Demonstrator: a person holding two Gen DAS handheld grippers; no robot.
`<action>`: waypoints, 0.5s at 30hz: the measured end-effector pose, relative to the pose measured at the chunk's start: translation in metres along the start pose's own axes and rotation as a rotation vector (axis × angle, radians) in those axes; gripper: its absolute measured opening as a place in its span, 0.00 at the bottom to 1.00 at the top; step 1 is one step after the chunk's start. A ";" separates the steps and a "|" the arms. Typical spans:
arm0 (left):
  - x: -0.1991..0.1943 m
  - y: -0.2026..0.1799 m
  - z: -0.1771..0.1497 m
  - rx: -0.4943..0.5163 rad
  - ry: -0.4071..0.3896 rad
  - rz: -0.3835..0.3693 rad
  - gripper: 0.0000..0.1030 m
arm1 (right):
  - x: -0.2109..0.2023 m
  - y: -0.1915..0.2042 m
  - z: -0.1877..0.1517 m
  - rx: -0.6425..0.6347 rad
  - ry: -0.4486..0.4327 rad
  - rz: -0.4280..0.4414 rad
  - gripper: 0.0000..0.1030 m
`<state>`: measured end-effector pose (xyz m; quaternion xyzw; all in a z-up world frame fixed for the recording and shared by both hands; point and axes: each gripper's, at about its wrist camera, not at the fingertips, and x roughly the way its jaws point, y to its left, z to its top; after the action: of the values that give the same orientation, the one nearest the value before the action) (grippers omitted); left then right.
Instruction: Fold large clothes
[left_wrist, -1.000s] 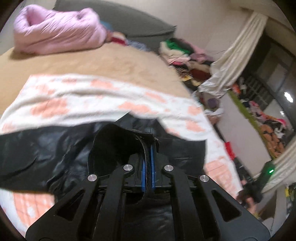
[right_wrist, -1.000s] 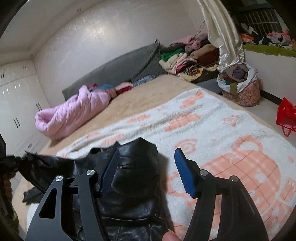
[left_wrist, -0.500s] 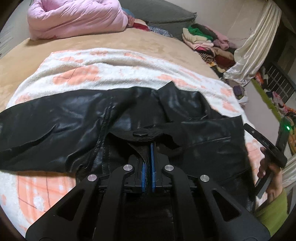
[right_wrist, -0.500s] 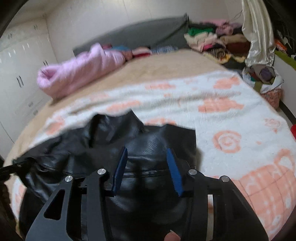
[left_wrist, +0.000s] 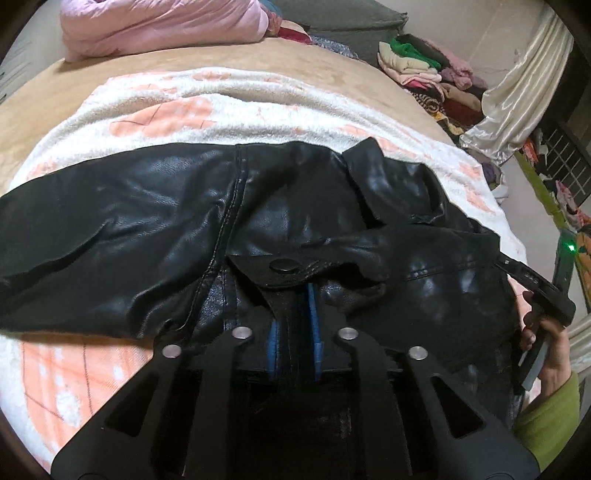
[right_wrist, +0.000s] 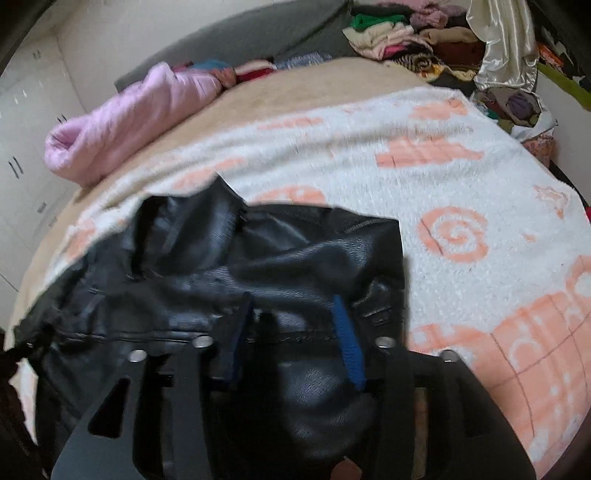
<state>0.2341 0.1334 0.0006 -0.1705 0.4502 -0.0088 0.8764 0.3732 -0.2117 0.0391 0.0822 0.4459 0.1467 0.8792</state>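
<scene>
Left gripper (left_wrist: 294, 321) points down at the near edge of a black leather jacket (left_wrist: 147, 221), its blue pads nearly together with a strip of the jacket's hem between them; a snap tab with a round black button (left_wrist: 282, 265) lies just past the fingertips. Its jaws have just been opening a little, with the hem between them, though whether the pads press on the leather cannot be told. Over the other end of the jacket the right gripper (right_wrist: 291, 332) hangs with its blue pads about half apart; its jaws have just been opening, and the leather lies under and between them without either pad pressing on it. That view is blurred. From the left wrist view the right hand (left_wrist: 546, 343) shows at the right edge, wrapped round its gripper's handle, with a green sleeve (left_wrist: 550, 417) below it. Spread crosswise, the jacket lies on a white fleece blanket (right_wrist: 461, 177) with peach patterns, collar on the far side and one sleeve stretched out to the left. This blanket covers a bed (left_wrist: 221, 62) with a tan sheet. At the head of the bed lies a pink quilt (left_wrist: 162, 26), bunched up, and a heap of mixed clothes (left_wrist: 428, 77) sits beside the bed at the far right.
</scene>
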 end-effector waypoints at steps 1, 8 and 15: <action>-0.007 0.000 0.001 -0.006 -0.008 -0.012 0.13 | -0.007 0.003 0.001 -0.006 -0.013 0.007 0.60; -0.057 -0.019 0.002 0.077 -0.121 0.069 0.31 | -0.051 0.033 -0.014 -0.136 -0.073 0.017 0.63; -0.034 -0.049 -0.015 0.181 -0.046 0.072 0.31 | -0.068 0.063 -0.039 -0.227 -0.059 0.028 0.64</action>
<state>0.2090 0.0883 0.0346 -0.0745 0.4333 -0.0142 0.8980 0.2917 -0.1743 0.0852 -0.0073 0.3993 0.2062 0.8933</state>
